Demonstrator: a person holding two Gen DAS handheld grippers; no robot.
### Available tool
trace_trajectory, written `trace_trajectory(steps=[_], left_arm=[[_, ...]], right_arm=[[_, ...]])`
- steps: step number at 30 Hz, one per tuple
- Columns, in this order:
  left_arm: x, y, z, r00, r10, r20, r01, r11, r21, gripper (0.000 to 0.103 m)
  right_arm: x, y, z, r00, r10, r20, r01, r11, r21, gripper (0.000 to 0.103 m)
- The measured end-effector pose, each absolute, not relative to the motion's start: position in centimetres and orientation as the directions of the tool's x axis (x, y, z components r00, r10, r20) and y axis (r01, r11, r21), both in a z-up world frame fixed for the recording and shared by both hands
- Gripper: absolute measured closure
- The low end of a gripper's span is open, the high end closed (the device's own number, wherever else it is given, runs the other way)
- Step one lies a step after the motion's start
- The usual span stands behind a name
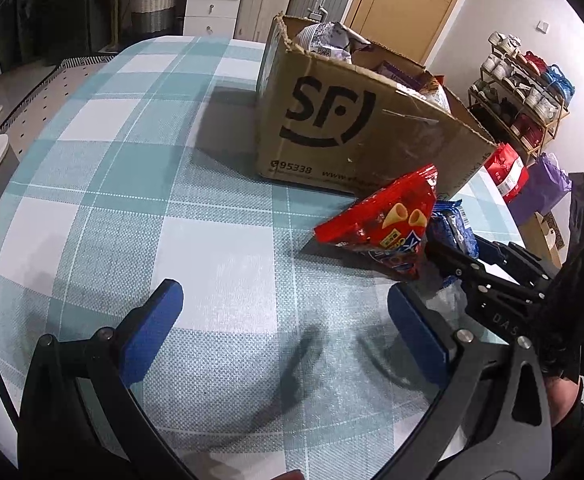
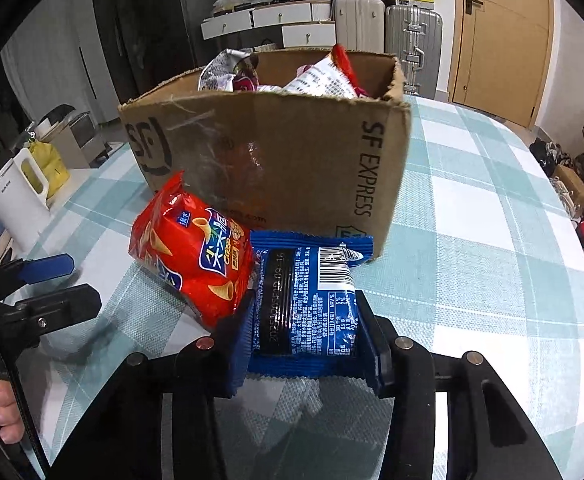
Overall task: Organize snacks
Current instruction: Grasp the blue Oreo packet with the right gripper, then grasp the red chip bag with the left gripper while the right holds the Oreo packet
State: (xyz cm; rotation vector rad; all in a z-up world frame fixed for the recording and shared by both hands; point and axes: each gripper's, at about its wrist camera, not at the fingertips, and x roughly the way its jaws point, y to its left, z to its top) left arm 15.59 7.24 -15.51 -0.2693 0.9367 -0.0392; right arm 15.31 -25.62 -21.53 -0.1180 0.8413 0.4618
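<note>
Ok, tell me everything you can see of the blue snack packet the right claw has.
The blue snack packet is a glossy plastic pillow pack with crimped, serrated end seals. Its back faces the camera: a black date strip, white nutrition print and a barcode near the top. The right claw is shut on its sides, pinching it between blue pads. It lies roughly flat, just in front of the cardboard box, its left edge against the red chip bag.

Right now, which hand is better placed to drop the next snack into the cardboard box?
Right. The right gripper is shut on the blue packet, directly in front of the cardboard box. The left gripper is open, holding nothing.
</note>
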Motion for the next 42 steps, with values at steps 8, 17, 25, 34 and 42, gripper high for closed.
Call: trace_trajectory(steps=[8,17,25,34,42], left_arm=[[15.8,6.3,-14.6,0.595,-0.152,-0.789,-0.067,0.969,-0.237,0.001],[17.2,5.0,-13.0,0.607,-0.155,-0.780,-0.039,0.974,-0.225,0.001],[19.5,3.9,-12.4,0.606,-0.155,-0.781,-0.012,0.979,-0.204,0.001],[22.5,3.6,-13.4,0.568,-0.198,-0.799,-0.034,0.964,-0.263,0.001],[24.2,3.6,-15.4,0.538,-0.234,-0.810,-0.054,0.949,-0.310,0.005]], right_arm=[[14.2,-27.8,-20.7,0.555,0.418,-0.719,-0.429,0.884,0.183,0.057],[13.4,-30.2,-20.6,0.539,0.465,-0.702,-0.406,0.874,0.267,0.057],[12.9,-30.7,-21.0,0.548,0.476,-0.687,-0.401,0.871,0.284,0.057],[12.5,-31.3,-20.9,0.560,0.486,-0.671,-0.408,0.867,0.287,0.057],[11.9,-31.9,-20.7,0.568,0.498,-0.655,-0.413,0.861,0.296,0.057]])
